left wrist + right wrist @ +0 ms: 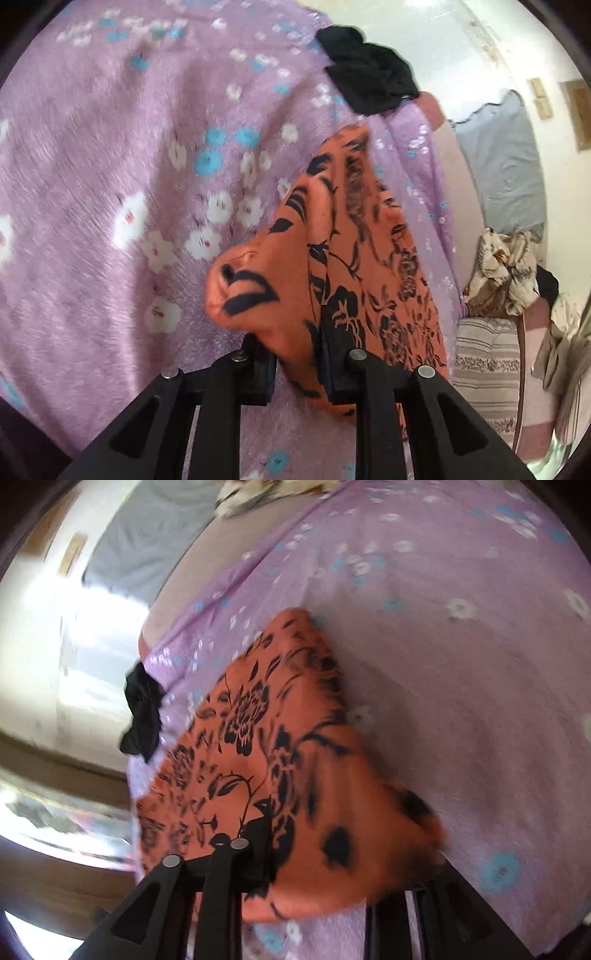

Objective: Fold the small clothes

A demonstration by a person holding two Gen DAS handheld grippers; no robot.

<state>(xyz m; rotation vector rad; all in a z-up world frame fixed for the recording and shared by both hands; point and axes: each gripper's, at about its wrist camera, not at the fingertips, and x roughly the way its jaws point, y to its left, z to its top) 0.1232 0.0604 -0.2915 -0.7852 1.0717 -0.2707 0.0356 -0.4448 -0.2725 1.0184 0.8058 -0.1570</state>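
Note:
An orange garment with a black flower print (354,266) hangs lifted over the purple flowered bedspread (110,147). My left gripper (297,365) is shut on one bunched corner of it. In the right wrist view the same orange garment (258,746) drapes from my right gripper (314,871), which is shut on its other corner; the cloth covers the right finger. A crumpled black garment (369,77) lies at the bed's edge, also in the right wrist view (142,712).
A grey pillow (506,166) and a heap of beige printed clothes (502,273) lie past the bedspread's edge. A striped cushion (487,369) sits below them. White wall (74,635) runs behind the bed.

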